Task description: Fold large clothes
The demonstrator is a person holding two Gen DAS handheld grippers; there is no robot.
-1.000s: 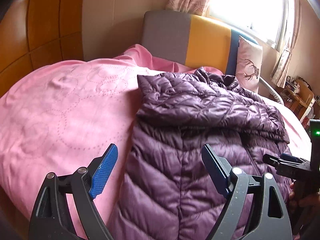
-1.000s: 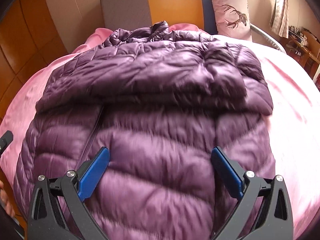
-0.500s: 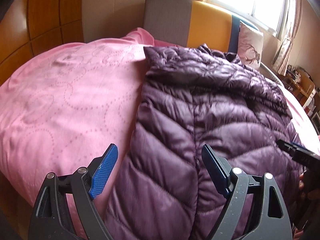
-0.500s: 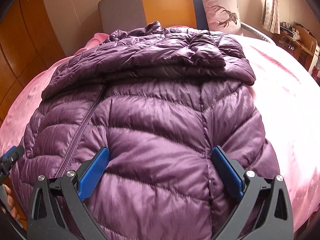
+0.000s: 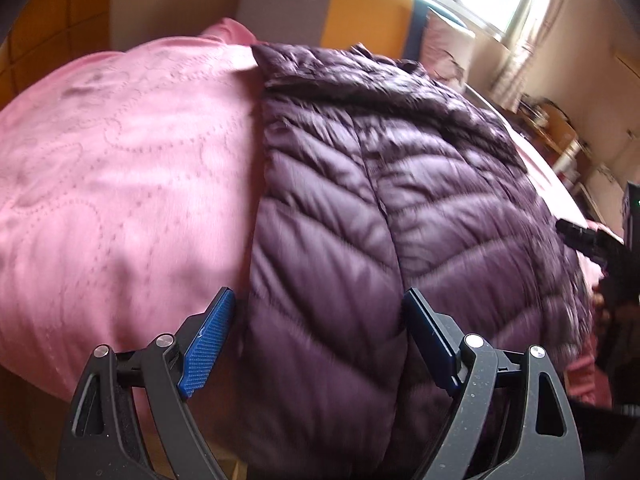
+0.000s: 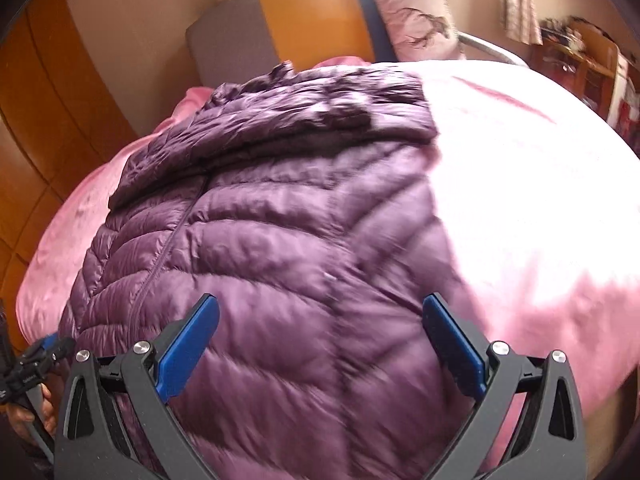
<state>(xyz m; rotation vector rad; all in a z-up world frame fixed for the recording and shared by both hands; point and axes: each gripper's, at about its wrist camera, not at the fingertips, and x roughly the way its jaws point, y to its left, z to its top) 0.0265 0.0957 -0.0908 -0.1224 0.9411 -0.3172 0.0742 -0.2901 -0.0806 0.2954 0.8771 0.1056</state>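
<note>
Now I have both claws wide open and empty: the left gripper (image 5: 316,328) over the near left edge of the purple down jacket (image 5: 392,208), the right gripper (image 6: 320,332) over its hem. The jacket lies flat on the pink bedcover (image 5: 120,152), sleeves seemingly folded across, so each claw can take one corner. I can read no label or writing

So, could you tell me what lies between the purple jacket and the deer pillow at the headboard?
In the right wrist view, only pink bedcover separates the purple jacket from the deer pillow.
</note>
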